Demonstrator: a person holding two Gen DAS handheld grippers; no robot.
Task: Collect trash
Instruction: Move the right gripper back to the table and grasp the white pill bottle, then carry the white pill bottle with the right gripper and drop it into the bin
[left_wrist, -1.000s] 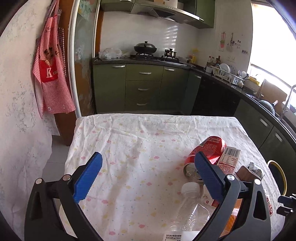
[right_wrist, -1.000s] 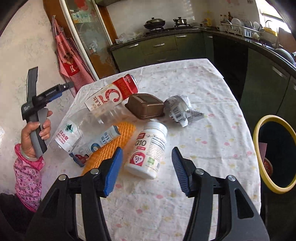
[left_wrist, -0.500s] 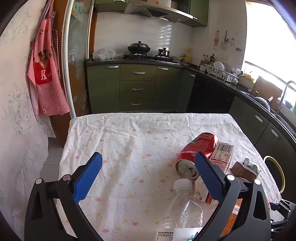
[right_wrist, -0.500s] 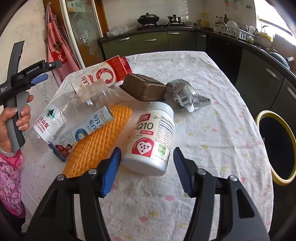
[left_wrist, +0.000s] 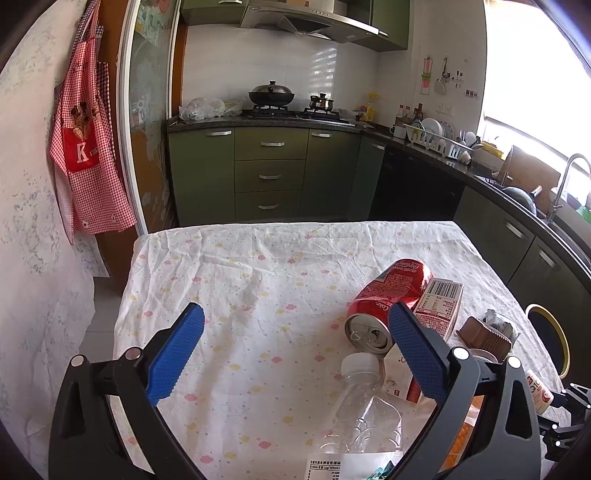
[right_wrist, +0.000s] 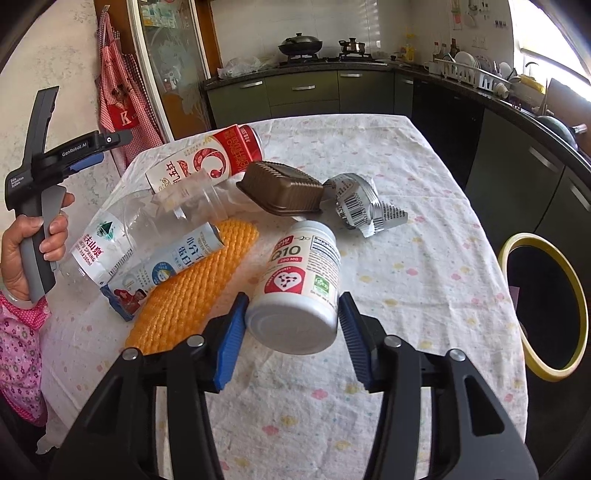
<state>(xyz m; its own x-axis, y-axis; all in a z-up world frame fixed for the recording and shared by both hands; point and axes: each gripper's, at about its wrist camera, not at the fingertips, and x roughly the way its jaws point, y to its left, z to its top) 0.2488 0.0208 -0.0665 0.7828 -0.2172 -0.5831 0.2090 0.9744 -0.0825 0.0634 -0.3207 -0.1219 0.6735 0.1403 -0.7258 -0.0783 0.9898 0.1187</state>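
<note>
Trash lies in a heap on the flowered tablecloth (right_wrist: 424, 258). A white Q10 pill bottle (right_wrist: 299, 273) lies on its side with its base between the blue pads of my right gripper (right_wrist: 291, 299); the jaws are closing and both pads touch its sides. Behind it are a brown plastic tray (right_wrist: 284, 188), a crumpled foil wrapper (right_wrist: 358, 206), an orange foam net (right_wrist: 195, 291), a clear water bottle (right_wrist: 122, 236) and a red-and-white carton (right_wrist: 207, 158). My left gripper (left_wrist: 295, 310) hangs open over bare cloth, left of a red cola can (left_wrist: 388, 295).
A black bin with a yellow rim (right_wrist: 543, 306) stands off the table's right side. A person's hand (right_wrist: 22, 251) holds the left gripper at the table's left edge. Green kitchen cabinets (left_wrist: 269, 173) stand beyond the table's far end.
My right gripper moved forward over the table until the pill bottle's base sat between its pads, and the jaws narrowed onto it. The left gripper stayed nearly still.
</note>
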